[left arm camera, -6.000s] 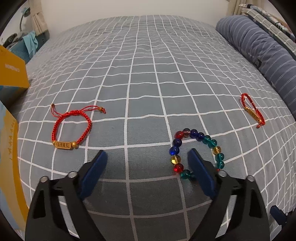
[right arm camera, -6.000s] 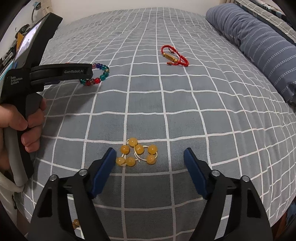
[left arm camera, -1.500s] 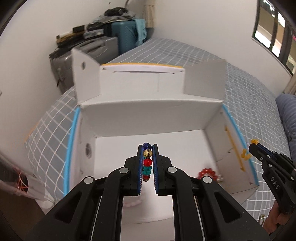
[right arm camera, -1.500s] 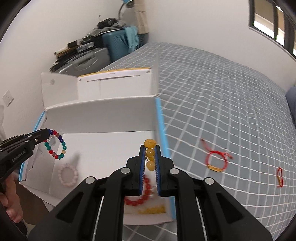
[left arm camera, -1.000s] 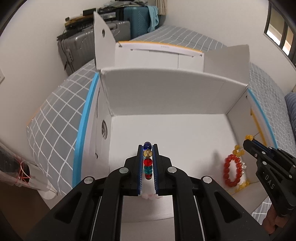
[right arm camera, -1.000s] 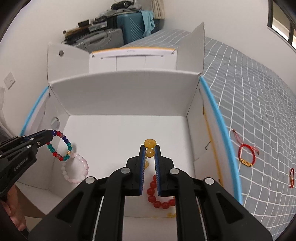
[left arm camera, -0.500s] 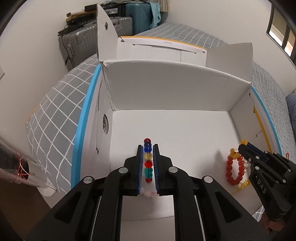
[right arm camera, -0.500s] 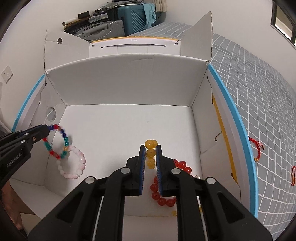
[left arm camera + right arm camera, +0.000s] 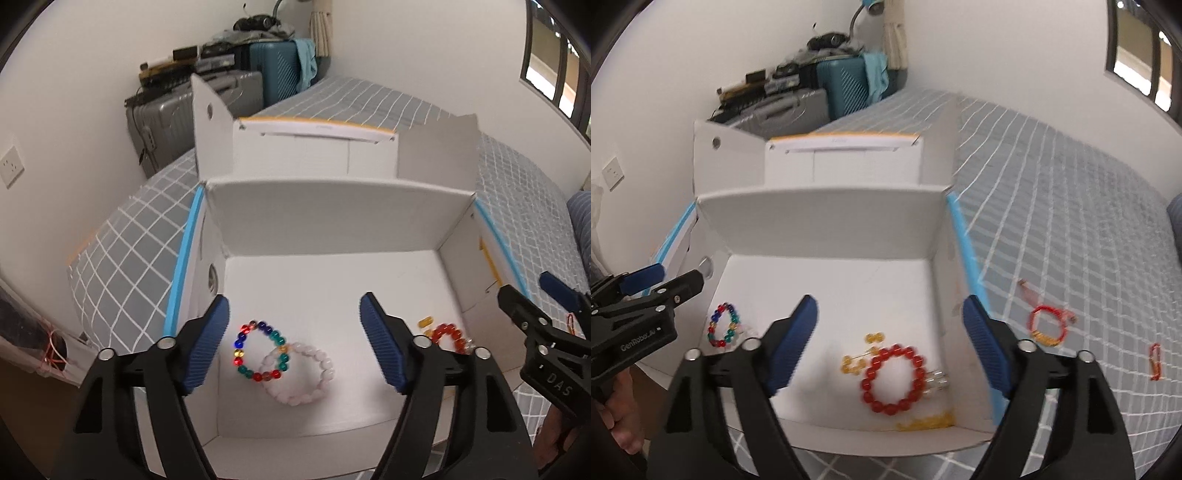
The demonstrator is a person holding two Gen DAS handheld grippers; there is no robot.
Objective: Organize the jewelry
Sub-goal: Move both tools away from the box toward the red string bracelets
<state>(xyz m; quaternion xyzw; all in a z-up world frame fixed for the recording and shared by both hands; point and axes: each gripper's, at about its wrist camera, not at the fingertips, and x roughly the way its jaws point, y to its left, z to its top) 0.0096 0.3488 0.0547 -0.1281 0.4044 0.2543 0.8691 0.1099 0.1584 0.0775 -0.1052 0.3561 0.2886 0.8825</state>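
A white cardboard box [image 9: 332,206] stands open on the bed. The multicoloured bead bracelet [image 9: 260,350] lies on its floor, overlapping a pale pink bead bracelet [image 9: 299,373]. My left gripper [image 9: 295,332] is open and empty above them. My right gripper [image 9: 890,336] is open and empty above the yellow bead bracelet [image 9: 855,360], which lies beside a red bead bracelet [image 9: 894,380]. The multicoloured bracelet also shows in the right wrist view [image 9: 723,325]. Two red cord bracelets [image 9: 1047,326] [image 9: 1155,360] lie on the bedspread outside the box.
The box has upright flaps [image 9: 842,158] and blue-edged sides [image 9: 967,251]. Suitcases [image 9: 199,107] stand against the wall behind the bed. A striped pillow [image 9: 581,229] lies at the far right. The grey checked bedspread [image 9: 1071,221] stretches right of the box.
Both grippers have opened. The multicoloured bracelet dropped from the left one onto the box floor, the yellow bead bracelet from the right one. Both grippers have lifted a little.
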